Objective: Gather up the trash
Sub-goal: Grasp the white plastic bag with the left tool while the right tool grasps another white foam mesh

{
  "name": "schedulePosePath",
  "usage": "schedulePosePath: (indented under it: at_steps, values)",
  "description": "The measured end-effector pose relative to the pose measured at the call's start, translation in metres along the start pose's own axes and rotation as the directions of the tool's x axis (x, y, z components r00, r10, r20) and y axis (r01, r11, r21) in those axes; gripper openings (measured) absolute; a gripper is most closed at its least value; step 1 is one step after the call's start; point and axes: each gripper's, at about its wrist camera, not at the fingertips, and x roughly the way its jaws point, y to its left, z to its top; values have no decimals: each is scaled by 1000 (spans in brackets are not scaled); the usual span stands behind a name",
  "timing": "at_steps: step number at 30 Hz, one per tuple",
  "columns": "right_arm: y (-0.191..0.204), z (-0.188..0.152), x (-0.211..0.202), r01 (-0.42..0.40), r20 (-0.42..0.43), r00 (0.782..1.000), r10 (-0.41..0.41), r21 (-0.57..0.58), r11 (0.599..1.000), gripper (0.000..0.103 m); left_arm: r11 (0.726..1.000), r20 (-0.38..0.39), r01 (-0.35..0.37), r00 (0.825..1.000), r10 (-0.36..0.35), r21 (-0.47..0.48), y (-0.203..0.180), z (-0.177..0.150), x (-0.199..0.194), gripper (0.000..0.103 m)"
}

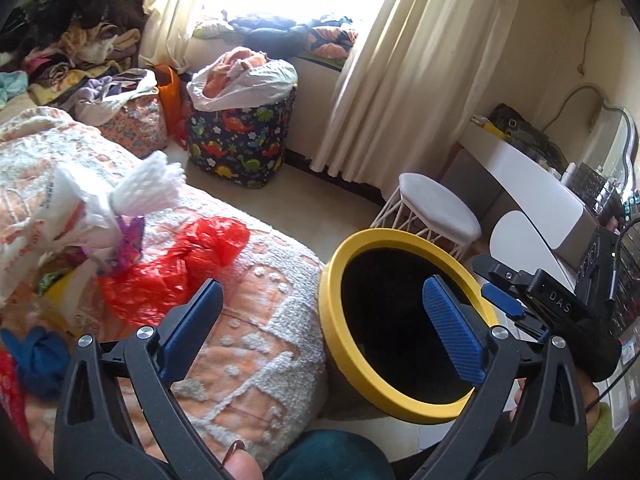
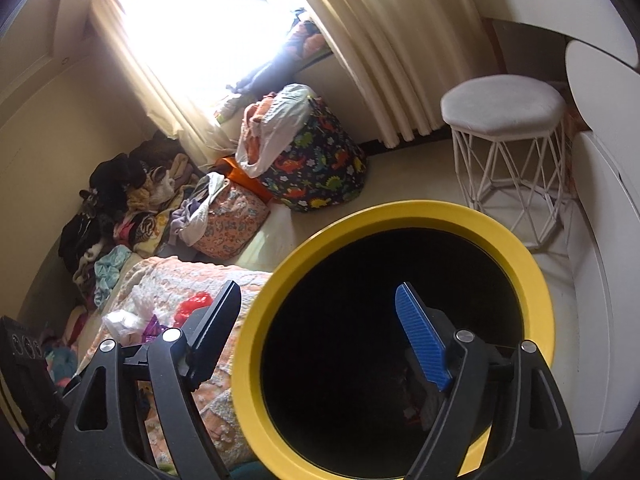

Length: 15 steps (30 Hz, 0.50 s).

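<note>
Beside the bed's rounded corner stands your yellow-rimmed trash bin [image 1: 404, 320], its dark mouth tilted towards you, its rim just beside the quilt [image 1: 248, 320]. Your left gripper [image 1: 320, 328] hangs with its fingers spread wide and nothing between them: one blue pad over the quilt, the other over the bin's opening. Your right gripper [image 2: 316, 332] is spread too and empty, one finger over the bed's edge, the other over the bin's black inside.

On the bed, back from that corner, lie a crumpled red plastic bag [image 1: 176, 268], a white plastic bag [image 1: 60, 216] and white foam netting [image 1: 150, 186]. A white stool [image 2: 508, 144] stands on the floor beyond the bin, and a dinosaur-print hamper [image 1: 242, 136] under the window.
</note>
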Motion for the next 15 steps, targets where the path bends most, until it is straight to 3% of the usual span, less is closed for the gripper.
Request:
schedulePosePath:
  at_steps: [15]
  values:
    - [51,-5,-4,-75,14,997,77,-136,988,81,995,84,-63,994,70,-83,48,9,-40,92]
